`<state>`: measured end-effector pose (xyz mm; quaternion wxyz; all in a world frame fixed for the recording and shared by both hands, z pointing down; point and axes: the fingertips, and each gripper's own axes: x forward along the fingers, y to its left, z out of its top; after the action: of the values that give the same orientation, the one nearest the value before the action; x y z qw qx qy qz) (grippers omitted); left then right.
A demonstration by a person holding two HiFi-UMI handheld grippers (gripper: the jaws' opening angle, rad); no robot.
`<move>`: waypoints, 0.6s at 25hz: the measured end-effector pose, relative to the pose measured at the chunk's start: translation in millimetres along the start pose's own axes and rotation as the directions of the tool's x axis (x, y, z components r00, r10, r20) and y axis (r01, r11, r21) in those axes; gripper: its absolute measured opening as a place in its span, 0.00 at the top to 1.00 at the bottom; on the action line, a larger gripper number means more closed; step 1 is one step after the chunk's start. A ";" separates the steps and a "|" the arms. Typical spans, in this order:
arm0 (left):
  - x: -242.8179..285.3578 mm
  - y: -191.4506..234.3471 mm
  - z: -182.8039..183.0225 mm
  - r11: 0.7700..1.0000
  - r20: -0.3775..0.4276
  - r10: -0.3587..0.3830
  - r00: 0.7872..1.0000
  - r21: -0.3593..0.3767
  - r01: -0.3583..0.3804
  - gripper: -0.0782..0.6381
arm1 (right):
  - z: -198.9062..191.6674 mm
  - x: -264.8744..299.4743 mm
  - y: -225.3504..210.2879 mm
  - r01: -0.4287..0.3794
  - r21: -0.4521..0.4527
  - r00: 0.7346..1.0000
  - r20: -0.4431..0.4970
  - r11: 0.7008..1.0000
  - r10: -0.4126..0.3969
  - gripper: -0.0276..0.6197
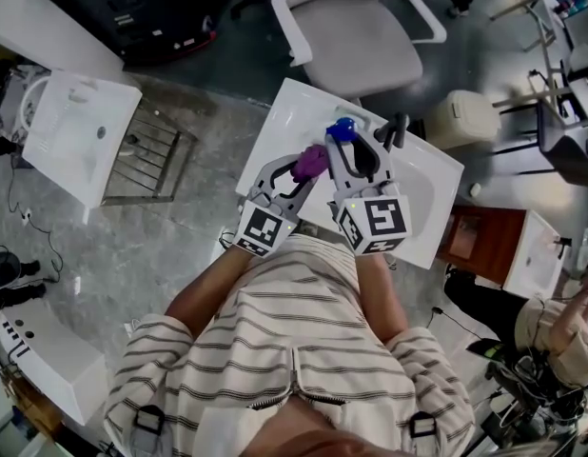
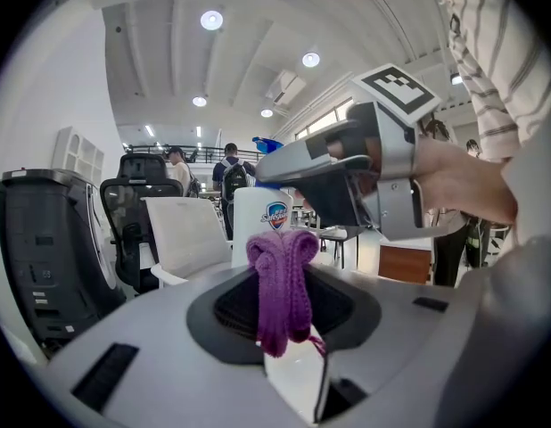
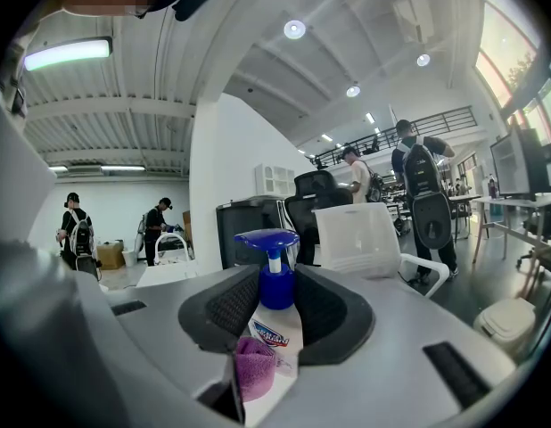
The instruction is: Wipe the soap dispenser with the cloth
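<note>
While the right gripper (image 3: 275, 285) has its jaws clamped on the blue collar of the soap dispenser (image 3: 277, 330), keeping it upright over the white basin (image 1: 280, 112), the left gripper (image 2: 284, 270) has its jaws pressed together on a bunched purple cloth (image 2: 282, 303) whose free end seems to lie against the bottle's labelled side. Whether the base rests on anything I cannot tell. The hold sits high and narrow, right under the pump, so a firm sideways rub lower down could swing the body or twist it out from between the pads. A push down on the pump head (image 3: 267, 237) would likely squirt soap. Only a small wad of cloth stands past the jaws, so hard plastic may scrape the label instead, or the wad may pull free and drop
</note>
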<state>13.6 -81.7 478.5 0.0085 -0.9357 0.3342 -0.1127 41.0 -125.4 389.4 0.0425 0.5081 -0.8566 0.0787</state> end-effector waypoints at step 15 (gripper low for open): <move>-11.4 20.8 16.5 0.998 0.048 0.052 0.997 -0.039 -0.050 0.73 | -2.5 -0.1 -7.3 -0.028 0.002 1.000 0.003 1.000 0.028 0.76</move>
<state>-4.3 -91.7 458.1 0.0018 -0.9293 0.3599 -0.0830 47.4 -128.3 392.6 0.0394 0.4962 -0.8637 0.0791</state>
